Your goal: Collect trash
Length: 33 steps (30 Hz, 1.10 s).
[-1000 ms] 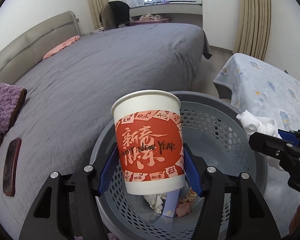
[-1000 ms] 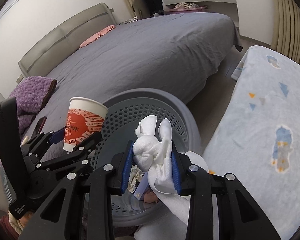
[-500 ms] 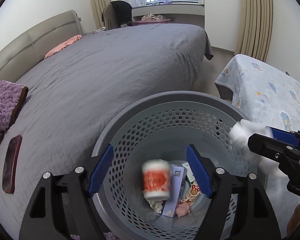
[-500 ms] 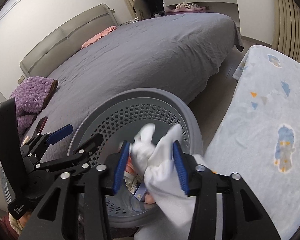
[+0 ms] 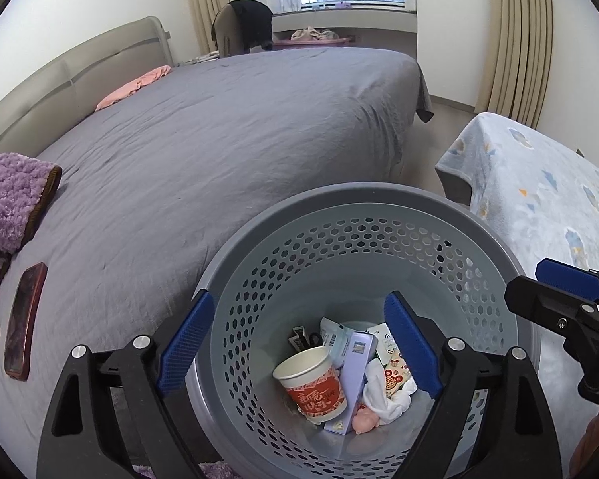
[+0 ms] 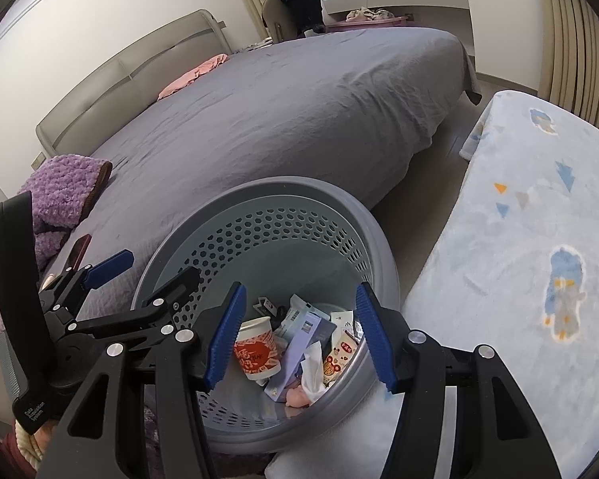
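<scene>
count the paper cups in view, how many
1: the red-and-white paper cup lies tilted inside the grey basket, against the purple box among the trash. More cups could be hidden beneath the pile.

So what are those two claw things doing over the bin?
Someone is tidying a bedroom with a gripper in each hand. Both the left gripper and the right gripper hang open over the grey perforated basket beside the bed, holding nothing. Down inside lie a red-and-white paper cup, a crumpled white tissue, a pale purple box and some wrappers.
</scene>
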Tool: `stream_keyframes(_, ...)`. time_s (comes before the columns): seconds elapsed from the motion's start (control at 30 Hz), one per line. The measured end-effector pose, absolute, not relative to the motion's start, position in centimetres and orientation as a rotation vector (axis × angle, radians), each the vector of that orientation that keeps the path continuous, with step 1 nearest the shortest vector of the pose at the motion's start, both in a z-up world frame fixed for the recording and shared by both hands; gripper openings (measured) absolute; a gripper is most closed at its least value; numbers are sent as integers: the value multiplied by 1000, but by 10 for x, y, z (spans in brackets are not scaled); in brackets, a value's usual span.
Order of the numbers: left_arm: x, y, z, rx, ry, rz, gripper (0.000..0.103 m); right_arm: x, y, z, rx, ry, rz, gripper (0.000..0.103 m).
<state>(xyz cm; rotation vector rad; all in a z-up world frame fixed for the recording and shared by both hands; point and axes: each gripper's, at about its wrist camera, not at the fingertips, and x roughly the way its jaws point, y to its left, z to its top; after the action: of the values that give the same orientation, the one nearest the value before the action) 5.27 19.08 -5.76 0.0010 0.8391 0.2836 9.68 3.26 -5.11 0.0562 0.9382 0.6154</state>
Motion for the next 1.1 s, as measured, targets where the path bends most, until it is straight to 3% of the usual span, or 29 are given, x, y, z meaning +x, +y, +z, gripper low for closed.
stream_keyframes(0.37, 50, 194, -56, -5, 829, 305, 96, 97, 32, -52, 55, 940, 597, 60)
stream_keyframes(1.1, 49, 199, -55, -8, 833, 348, 97, 97, 29, -51, 56, 940, 572, 64)
